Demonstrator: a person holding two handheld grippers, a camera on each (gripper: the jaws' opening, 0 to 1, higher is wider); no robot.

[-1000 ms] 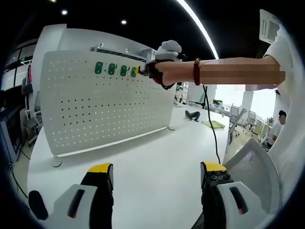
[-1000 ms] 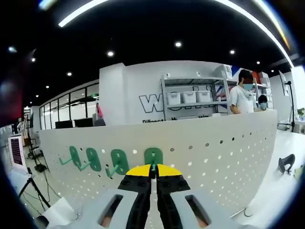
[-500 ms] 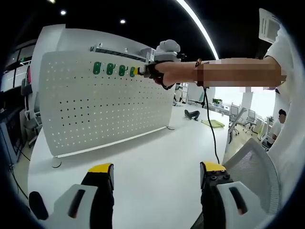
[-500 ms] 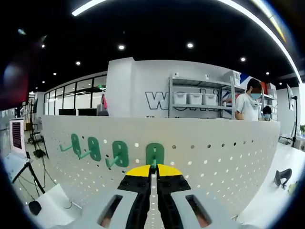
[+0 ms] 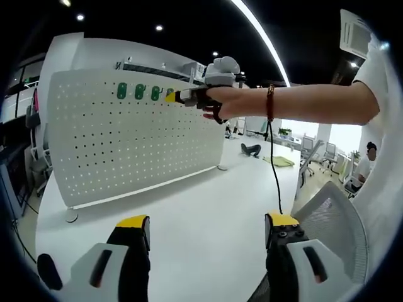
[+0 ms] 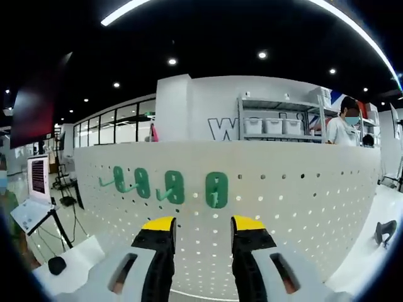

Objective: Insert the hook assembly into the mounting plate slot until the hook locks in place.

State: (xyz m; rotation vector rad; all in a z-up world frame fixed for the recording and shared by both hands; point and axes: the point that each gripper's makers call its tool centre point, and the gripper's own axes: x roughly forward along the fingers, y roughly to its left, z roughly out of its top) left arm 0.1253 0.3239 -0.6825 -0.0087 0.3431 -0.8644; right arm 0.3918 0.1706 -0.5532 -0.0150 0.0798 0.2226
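Four green hooks [image 6: 216, 189] stuck in a row near the top of the white peg board [image 6: 302, 207] (the nearest one right ahead in the right gripper view). Right gripper [image 6: 201, 228] wide open, holding nothing, just short of that hook. Left gripper [image 5: 204, 229] open and empty too, low over the white table [image 5: 208, 201].

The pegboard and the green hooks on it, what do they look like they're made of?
The pegboard looks like sheet metal with a matte white painted or powder-coated finish: thin, evenly punched with round holes, standing on small feet. Plastic cannot be ruled out. The green hooks look like moulded plastic: uniform colour, rounded oval backplates, slight sheen. The right tool is open just short of them.
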